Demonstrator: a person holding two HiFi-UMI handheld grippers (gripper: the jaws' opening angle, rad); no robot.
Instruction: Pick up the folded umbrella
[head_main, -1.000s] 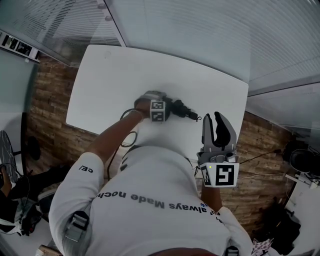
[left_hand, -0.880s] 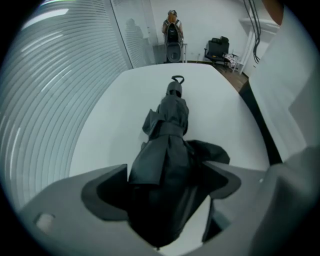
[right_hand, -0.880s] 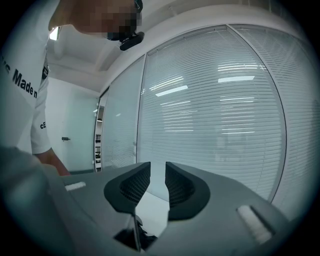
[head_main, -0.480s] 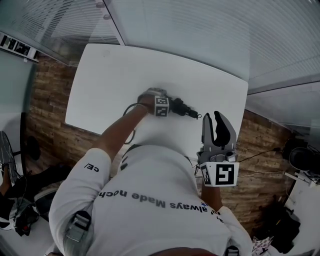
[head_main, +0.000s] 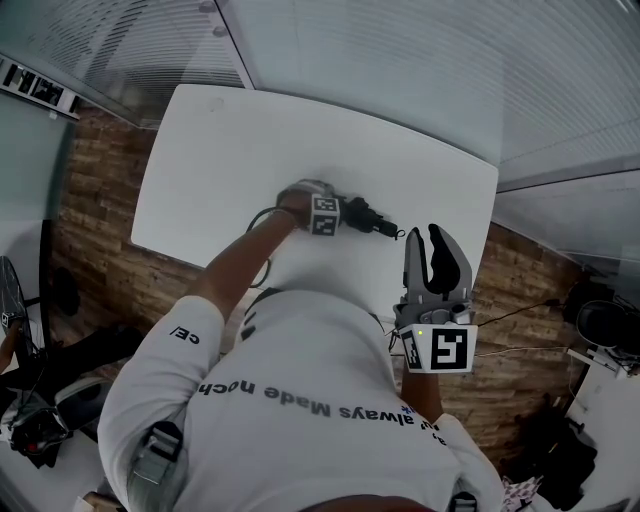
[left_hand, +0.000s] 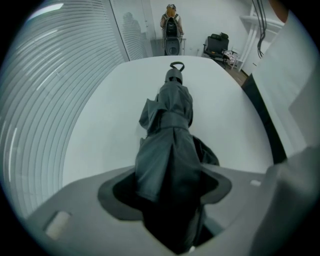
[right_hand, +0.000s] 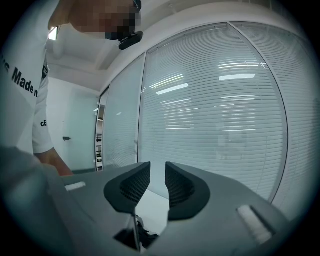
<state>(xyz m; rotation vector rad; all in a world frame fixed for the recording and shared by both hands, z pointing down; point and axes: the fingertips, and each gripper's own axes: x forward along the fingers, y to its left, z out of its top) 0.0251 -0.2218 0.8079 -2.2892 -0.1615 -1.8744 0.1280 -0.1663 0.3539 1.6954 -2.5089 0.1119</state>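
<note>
The folded umbrella (head_main: 366, 217), dark grey with a black handle and a wrist loop, lies on the white table (head_main: 240, 140) near its front edge. My left gripper (head_main: 325, 213) points steeply down over the umbrella's canopy end. In the left gripper view the bunched fabric (left_hand: 172, 120) fills the gap of the left gripper (left_hand: 170, 200); its jaws are closing and the dark pads (left_hand: 120, 192) press the cloth on both sides. The loop (left_hand: 176, 65) points away along the table. My right gripper (head_main: 437, 245) hovers level off the table's right front corner, and between its fingers (right_hand: 157, 182) there is a narrow, empty gap.
A black cable (head_main: 262, 272) hangs by the table's near edge under my left arm. Glass walls with blinds (head_main: 400, 70) run behind the table. Wooden floor (head_main: 95, 230) surrounds it, with bags and gear at the left (head_main: 30, 430) and right (head_main: 600, 320).
My left gripper has sunk onto the umbrella and shifted slightly right along it. The right gripper has kept still.
</note>
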